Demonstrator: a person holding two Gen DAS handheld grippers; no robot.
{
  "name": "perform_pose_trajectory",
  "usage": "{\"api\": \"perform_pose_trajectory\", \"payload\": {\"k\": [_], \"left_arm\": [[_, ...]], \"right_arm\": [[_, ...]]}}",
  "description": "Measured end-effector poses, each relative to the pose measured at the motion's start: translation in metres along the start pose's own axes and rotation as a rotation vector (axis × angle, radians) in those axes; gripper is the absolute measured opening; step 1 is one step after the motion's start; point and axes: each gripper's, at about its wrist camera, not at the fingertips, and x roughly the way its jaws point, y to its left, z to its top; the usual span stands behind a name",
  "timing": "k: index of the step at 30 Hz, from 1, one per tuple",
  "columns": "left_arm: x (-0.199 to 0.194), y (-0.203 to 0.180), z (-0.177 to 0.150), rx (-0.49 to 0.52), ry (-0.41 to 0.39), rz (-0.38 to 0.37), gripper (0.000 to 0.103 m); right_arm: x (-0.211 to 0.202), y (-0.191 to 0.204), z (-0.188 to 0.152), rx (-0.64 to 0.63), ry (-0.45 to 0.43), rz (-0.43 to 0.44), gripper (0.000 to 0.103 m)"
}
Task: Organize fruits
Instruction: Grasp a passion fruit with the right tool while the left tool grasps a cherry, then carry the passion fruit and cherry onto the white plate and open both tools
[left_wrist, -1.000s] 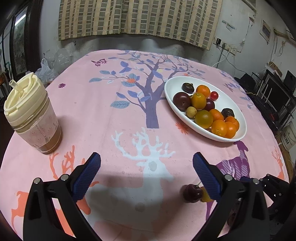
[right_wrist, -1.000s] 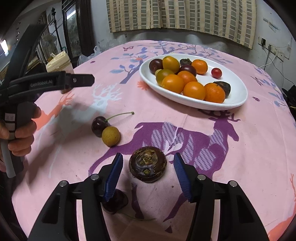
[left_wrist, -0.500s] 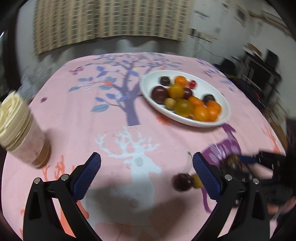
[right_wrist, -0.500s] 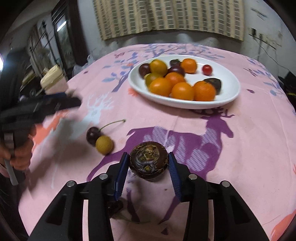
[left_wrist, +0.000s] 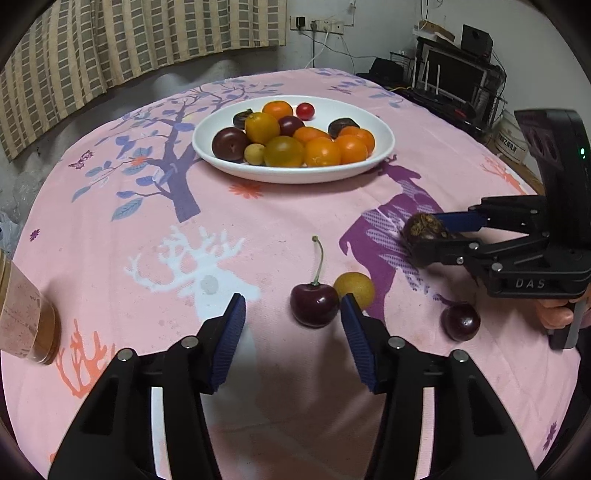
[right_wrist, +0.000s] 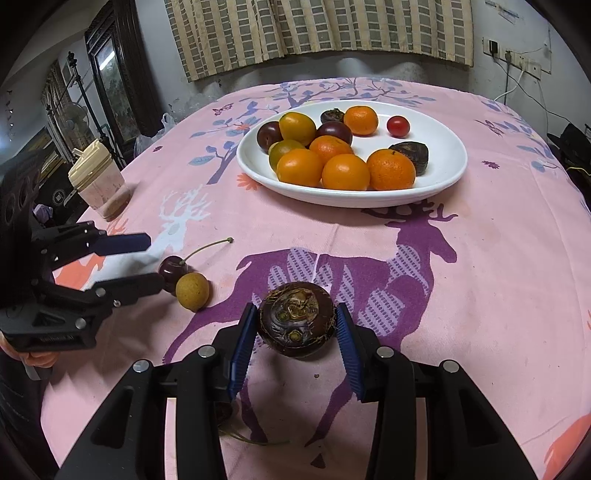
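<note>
**Fruit on pink printed tablecloth: holdings at the moment of pickup**

Fruit, loose and plated, listed left to right from the two hand-held grippers.

1. Cream-lidded plastic tumbler of brownish drink (right_wrist: 99, 183): far to the left of the left gripper, on the pink printed tablecloth (left_wrist: 110, 229). Not part of the task.

2. Left gripper (left_wrist: 293, 334), black frame with blue ribbed pads: jaws apart, holding nothing. A second ago it faced bare cloth; it now points at the loose fruit.

3. Dark red cherry with long green stem (left_wrist: 314, 303): on the cloth between the left gripper's fingertips, nearer the right pad, not yet gripped.

4. Small round yellow-brown fruit (left_wrist: 354, 285): touching the cherry, just ahead of the left gripper's right pad. Judged at risk of being nudged when the jaws close.

5. White oval ceramic plate (right_wrist: 448, 162): well ahead of both grippers, piled with orange citrus, dark plums, one small red tomato and dark brown corms. Judged the destination.

6. Second dark red cherry (left_wrist: 460, 321): on the cloth beneath the right gripper, to the right of the left one.

7. Right gripper (right_wrist: 295, 334), same make: a second ago its pads stood wide of the fruit; now they are clamped on it.

8. Dark brown round water chestnut with a rough fibrous crown (right_wrist: 296, 324): held between the right gripper's pads, apparently just clear of the cloth. Judged ready for carrying forward to the plate; three loose fruits remain.
</note>
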Motion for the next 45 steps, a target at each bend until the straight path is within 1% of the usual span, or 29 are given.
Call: {"api": "perform_pose_trajectory", "payload": {"k": [2,3,4,6,10,13,15,20,24,27,35,39,42,45], "left_arm": [[0.003,-0.001,0.000,0.004,0.009,0.005,0.052],[0.005,-0.002,0.000,0.005,0.013,0.006,0.047],[0.007,-0.003,-0.001,0.005,0.017,0.002,0.045],[0.008,-0.004,-0.001,0.006,0.012,-0.003,0.041],[0.009,-0.007,0.000,0.010,-0.009,0.009,0.038],[0.016,-0.005,0.000,-0.006,0.009,0.006,0.030],[0.019,-0.005,-0.001,-0.004,0.015,0.020,0.030],[0.020,-0.003,0.000,-0.023,0.011,0.025,0.030],[0.020,-0.006,0.001,-0.010,0.003,0.041,0.030],[0.022,-0.006,0.001,-0.019,0.004,0.047,0.030],[0.017,-0.004,0.002,-0.036,-0.019,0.031,0.030],[-0.002,-0.001,0.006,-0.079,-0.080,-0.002,0.030],[-0.014,0.000,0.014,-0.111,-0.128,-0.016,0.030],[-0.021,0.002,0.027,-0.146,-0.153,-0.047,0.030]], "right_arm": [[0.000,0.000,0.000,-0.001,0.000,0.000,0.044],[0.000,0.000,0.000,-0.002,0.000,-0.001,0.044],[0.000,0.000,0.000,-0.002,0.000,-0.002,0.044],[0.000,0.000,0.000,-0.002,0.000,-0.002,0.044],[0.000,-0.001,0.000,0.001,-0.001,-0.007,0.044],[0.000,-0.001,0.000,-0.001,-0.002,-0.006,0.044],[0.000,-0.001,0.000,-0.002,-0.004,-0.008,0.044],[-0.001,-0.001,0.000,-0.003,-0.006,-0.008,0.044],[0.000,0.000,0.000,-0.008,-0.003,-0.011,0.044],[0.000,0.001,-0.001,-0.010,-0.001,-0.015,0.044],[-0.001,0.003,-0.001,-0.021,-0.014,-0.025,0.044],[-0.010,0.005,0.001,-0.032,-0.053,-0.035,0.044],[-0.022,0.004,0.004,-0.027,-0.113,-0.031,0.044],[-0.031,-0.004,0.010,-0.002,-0.170,-0.046,0.044]]}}
